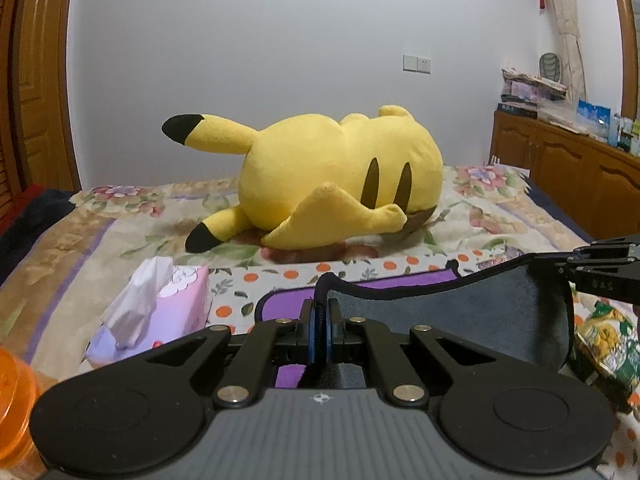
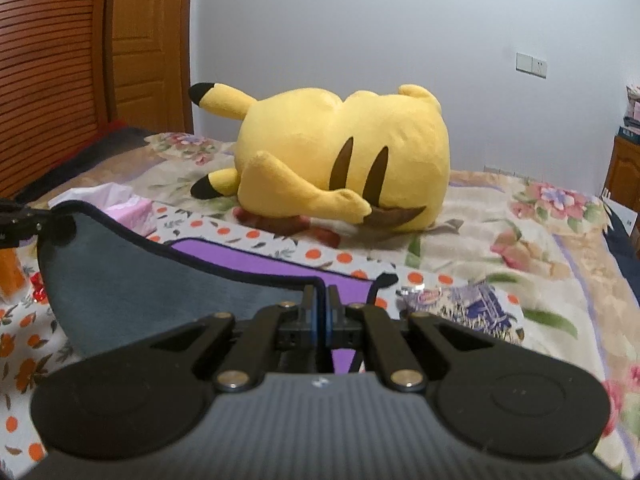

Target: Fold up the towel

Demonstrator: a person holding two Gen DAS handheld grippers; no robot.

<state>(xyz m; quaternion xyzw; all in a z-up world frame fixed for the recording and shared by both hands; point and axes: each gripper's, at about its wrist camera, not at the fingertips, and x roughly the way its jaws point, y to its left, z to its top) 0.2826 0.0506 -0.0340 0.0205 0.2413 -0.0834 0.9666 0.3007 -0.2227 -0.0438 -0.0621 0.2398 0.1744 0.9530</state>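
so we hold grey-and-purple dark-edged plush towel lifted mid-frame over floral bedspread; left gripper and right gripper each clamped on edge corner. fold begun, grey side raised, purple half flat; laying over and squaring left.

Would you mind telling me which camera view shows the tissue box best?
The left wrist view: the tissue box shows its pink side, top and a protruding tissue. The right wrist view shows only a pink sliver behind the lifted towel.
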